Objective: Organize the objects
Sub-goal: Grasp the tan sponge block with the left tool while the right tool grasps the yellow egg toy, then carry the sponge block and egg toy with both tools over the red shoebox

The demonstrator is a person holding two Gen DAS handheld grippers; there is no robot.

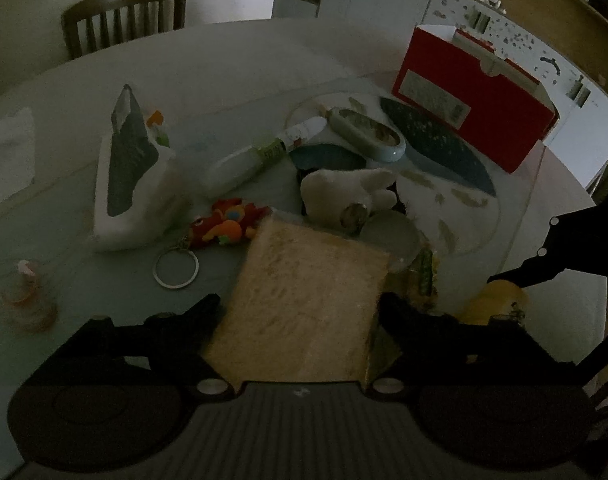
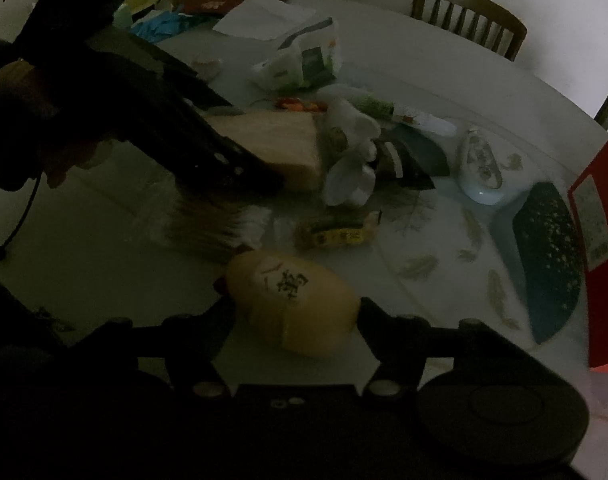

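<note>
In the left wrist view my left gripper point(image 1: 299, 304) is shut on a tan rectangular block point(image 1: 304, 304), which fills the space between the fingers. The same block point(image 2: 275, 140) shows in the right wrist view under the dark left gripper body. My right gripper point(image 2: 291, 308) is shut on a yellow egg-shaped object point(image 2: 295, 304) with black characters on it, held low over the table. Its yellow edge point(image 1: 496, 300) shows at the right of the left wrist view. A white plush toy point(image 1: 344, 192) lies just beyond the block.
The round table point(image 1: 231, 64) is cluttered: a white pouch point(image 1: 127, 176), a red keychain toy point(image 1: 223, 224) with ring, a tube point(image 1: 259, 156), an oval dish point(image 1: 368, 132), a dark oval plate point(image 1: 436, 144), a red box point(image 1: 472, 92). A chair point(image 1: 123, 16) stands behind.
</note>
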